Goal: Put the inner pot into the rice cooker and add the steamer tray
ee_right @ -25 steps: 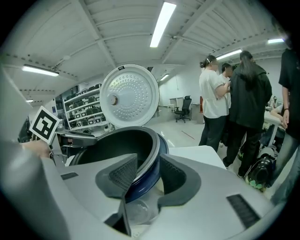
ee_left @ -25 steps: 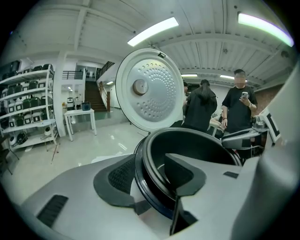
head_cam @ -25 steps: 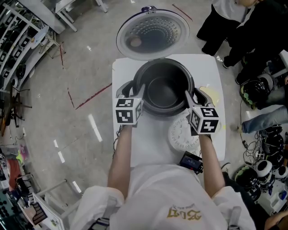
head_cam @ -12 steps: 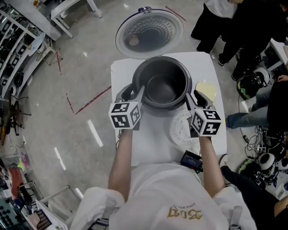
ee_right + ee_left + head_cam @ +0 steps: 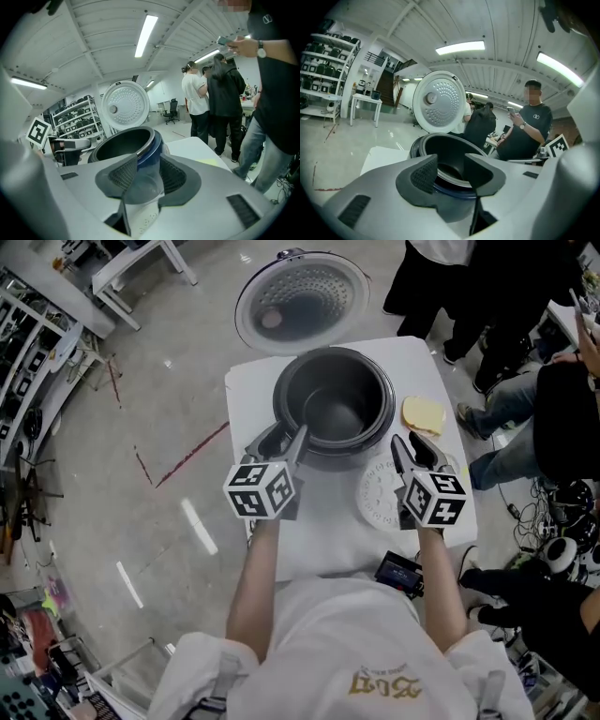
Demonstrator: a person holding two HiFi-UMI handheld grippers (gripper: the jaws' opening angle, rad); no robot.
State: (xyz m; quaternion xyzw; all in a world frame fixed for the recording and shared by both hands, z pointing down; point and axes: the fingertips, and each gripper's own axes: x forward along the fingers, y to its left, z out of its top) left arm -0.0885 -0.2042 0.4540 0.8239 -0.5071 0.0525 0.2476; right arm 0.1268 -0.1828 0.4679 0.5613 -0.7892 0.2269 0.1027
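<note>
The dark inner pot (image 5: pixel 336 407) sits inside the rice cooker (image 5: pixel 323 457) on the white table (image 5: pixel 251 390), with the round lid (image 5: pixel 300 298) swung open behind it. A white perforated steamer tray (image 5: pixel 382 499) lies flat on the table just right of the cooker's front. My left gripper (image 5: pixel 284 439) hovers at the cooker's front left, open and empty. My right gripper (image 5: pixel 413 448) is open and empty at the front right, above the tray's edge. In the left gripper view the jaws (image 5: pixel 450 174) frame the pot's rim (image 5: pixel 440 140). In the right gripper view the jaws (image 5: pixel 143 176) frame the cooker's wall (image 5: pixel 152 152).
A yellow pad (image 5: pixel 423 414) lies on the table right of the cooker. A small black device (image 5: pixel 399 572) sits at the table's near edge. Several people (image 5: pixel 525 352) stand to the right. Shelves (image 5: pixel 37 343) line the left side.
Both grippers have drawn back from the pot's sides toward me, still open. The right one now hangs over the steamer tray's edge.
</note>
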